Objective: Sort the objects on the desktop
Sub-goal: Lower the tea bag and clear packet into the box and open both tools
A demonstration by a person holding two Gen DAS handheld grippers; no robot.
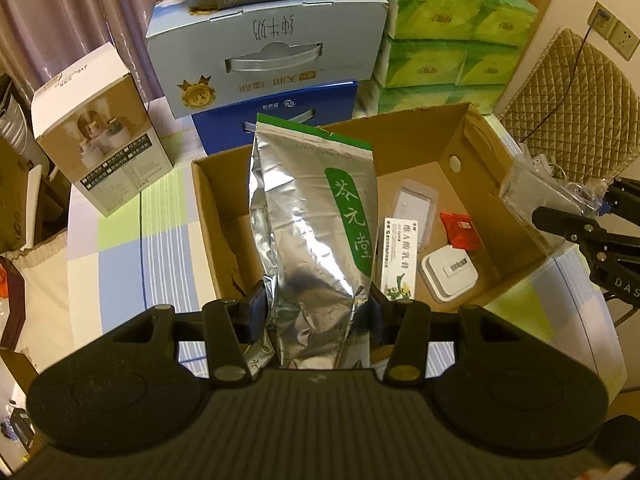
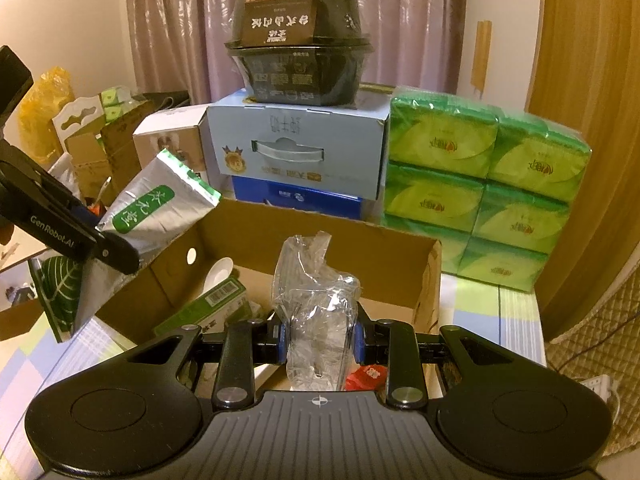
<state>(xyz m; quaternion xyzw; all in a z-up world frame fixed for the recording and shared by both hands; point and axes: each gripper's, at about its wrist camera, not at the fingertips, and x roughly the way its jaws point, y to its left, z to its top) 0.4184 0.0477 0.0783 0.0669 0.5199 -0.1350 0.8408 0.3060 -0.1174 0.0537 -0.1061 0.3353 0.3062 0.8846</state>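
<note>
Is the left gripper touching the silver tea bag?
Touching. In the left wrist view, the left gripper has both blue pads pressed against the sides of the silver tea bag, which creases between them.

The tea bag [image 1: 316, 216] is shiny, crinkled silver foil. The open box [image 1: 412, 140] is matt brown cardboard. The wrapper [image 2: 316, 312] is clear, creased plastic. The tissue packs [image 2: 480, 184] wear glossy film.

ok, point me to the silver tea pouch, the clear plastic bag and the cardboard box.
silver tea pouch [image 1: 320, 216]: left wrist view, middle of the foil front.
clear plastic bag [image 2: 316, 308]: right wrist view, crinkled middle, between the tool's fingers.
cardboard box [image 2: 360, 248]: right wrist view, inside of the far wall.
</note>
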